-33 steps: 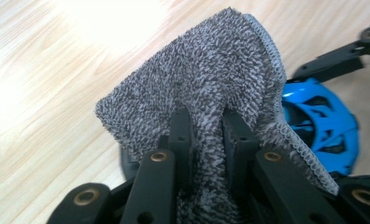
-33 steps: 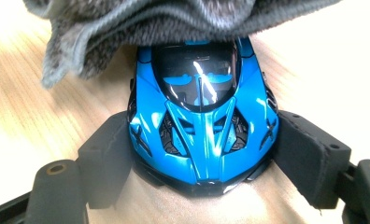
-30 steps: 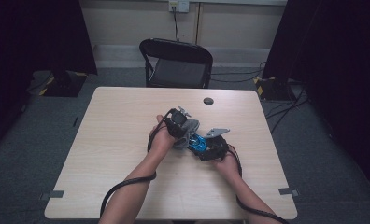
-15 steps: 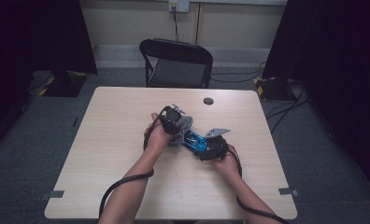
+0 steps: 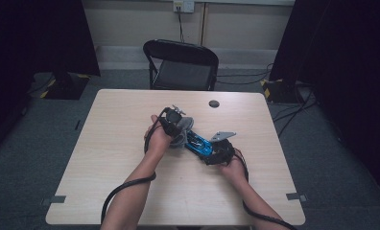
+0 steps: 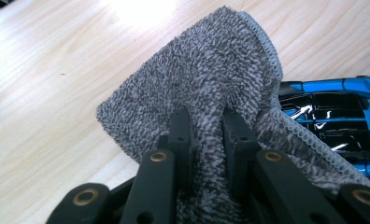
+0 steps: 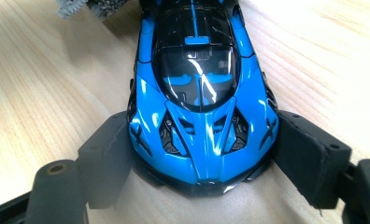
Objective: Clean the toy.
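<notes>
Left claw (image 6: 206, 135): I have it pinching the grey cloth (image 6: 206, 74), just beside the car's far end.
Right claw (image 7: 202, 154): clamped on the blue toy car (image 7: 199, 93) at its nose.
Car: mid-counter (image 5: 106, 158).
Writing: none I can read.

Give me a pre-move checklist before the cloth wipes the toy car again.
1. Left tongs shut on the grey terry cloth: ok.
2. Right tongs clamped on the nose of the glossy blue and black toy car: ok.
3. Car resting flat on the pale wooden table: ok.
4. Cloth reaching the car's far end: ok.
5. Small dark round disc lying away from the work: ok.
6. Dirt remaining on the car: cannot tell.
</notes>
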`<action>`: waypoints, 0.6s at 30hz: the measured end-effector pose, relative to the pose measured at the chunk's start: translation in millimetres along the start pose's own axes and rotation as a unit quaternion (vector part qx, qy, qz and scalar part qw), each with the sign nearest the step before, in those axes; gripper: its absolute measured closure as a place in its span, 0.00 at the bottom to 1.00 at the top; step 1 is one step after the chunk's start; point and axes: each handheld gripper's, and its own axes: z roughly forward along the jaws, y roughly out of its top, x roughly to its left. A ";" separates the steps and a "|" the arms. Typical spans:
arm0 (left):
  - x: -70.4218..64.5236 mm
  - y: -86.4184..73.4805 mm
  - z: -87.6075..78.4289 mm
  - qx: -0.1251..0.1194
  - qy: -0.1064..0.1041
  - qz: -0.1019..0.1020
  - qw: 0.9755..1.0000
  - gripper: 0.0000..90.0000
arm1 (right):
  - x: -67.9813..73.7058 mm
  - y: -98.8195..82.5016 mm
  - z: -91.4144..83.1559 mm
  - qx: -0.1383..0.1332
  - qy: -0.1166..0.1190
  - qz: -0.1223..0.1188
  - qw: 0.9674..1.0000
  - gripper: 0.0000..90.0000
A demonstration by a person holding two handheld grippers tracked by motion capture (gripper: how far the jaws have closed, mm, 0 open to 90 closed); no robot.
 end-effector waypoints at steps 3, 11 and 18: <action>4.4 -2.1 -0.1 0.004 -0.001 -0.004 1.000 0.85 | 0.0 0.0 0.0 0.000 0.000 0.000 1.000 0.26; 17.7 -12.1 2.5 0.009 -0.002 -0.032 0.999 0.85 | 0.2 0.0 -0.1 0.001 0.000 0.001 1.000 0.26; 23.4 -17.7 3.0 0.012 0.000 -0.041 0.999 0.85 | 0.2 0.0 -0.1 0.000 0.000 0.001 1.000 0.26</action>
